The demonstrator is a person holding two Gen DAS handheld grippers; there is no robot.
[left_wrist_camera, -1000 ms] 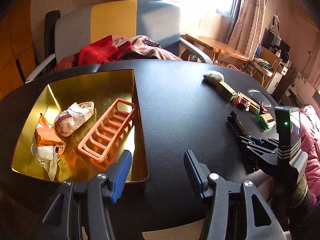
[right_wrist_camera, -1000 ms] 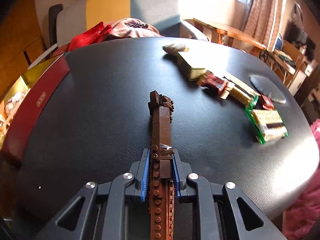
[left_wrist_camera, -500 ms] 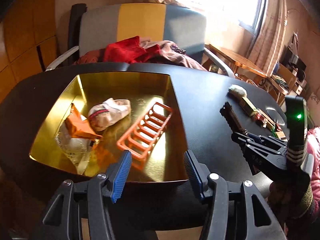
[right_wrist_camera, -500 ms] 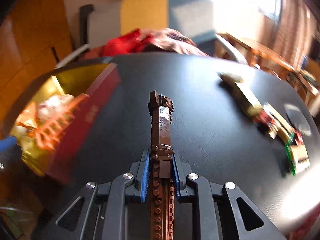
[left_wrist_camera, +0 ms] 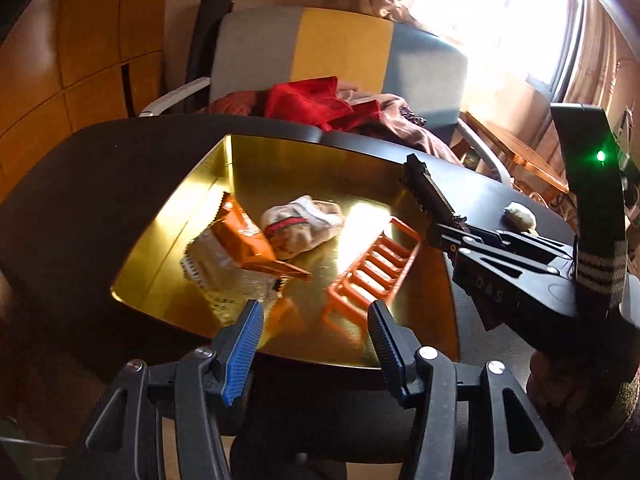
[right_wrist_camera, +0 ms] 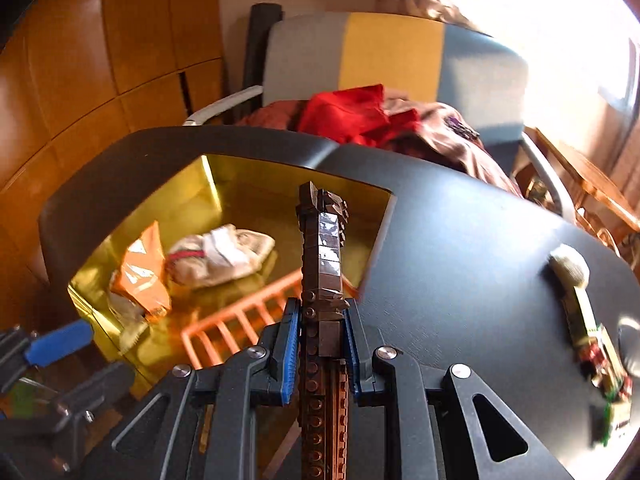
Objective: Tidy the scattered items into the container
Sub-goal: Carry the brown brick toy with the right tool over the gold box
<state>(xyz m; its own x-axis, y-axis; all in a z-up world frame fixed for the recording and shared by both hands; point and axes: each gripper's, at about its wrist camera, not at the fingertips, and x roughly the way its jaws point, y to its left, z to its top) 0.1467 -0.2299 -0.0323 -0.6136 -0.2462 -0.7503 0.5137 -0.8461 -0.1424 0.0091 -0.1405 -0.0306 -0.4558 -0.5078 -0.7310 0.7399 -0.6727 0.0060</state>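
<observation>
Swinging over from the tabletop [right_wrist_camera: 460, 280], the right gripper [right_wrist_camera: 320, 344] is clamping the brick stick [right_wrist_camera: 322, 248] above the tray [left_wrist_camera: 288, 160] now, ready to drop; the left gripper [left_wrist_camera: 314, 344] is hanging open, empty.

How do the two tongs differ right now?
The right tongs are shut on a brown brick stick; the left tongs stand open with nothing between them. The right tongs reach over the gold tray's edge; the left sit at its near rim. Both have blue pads.
</observation>
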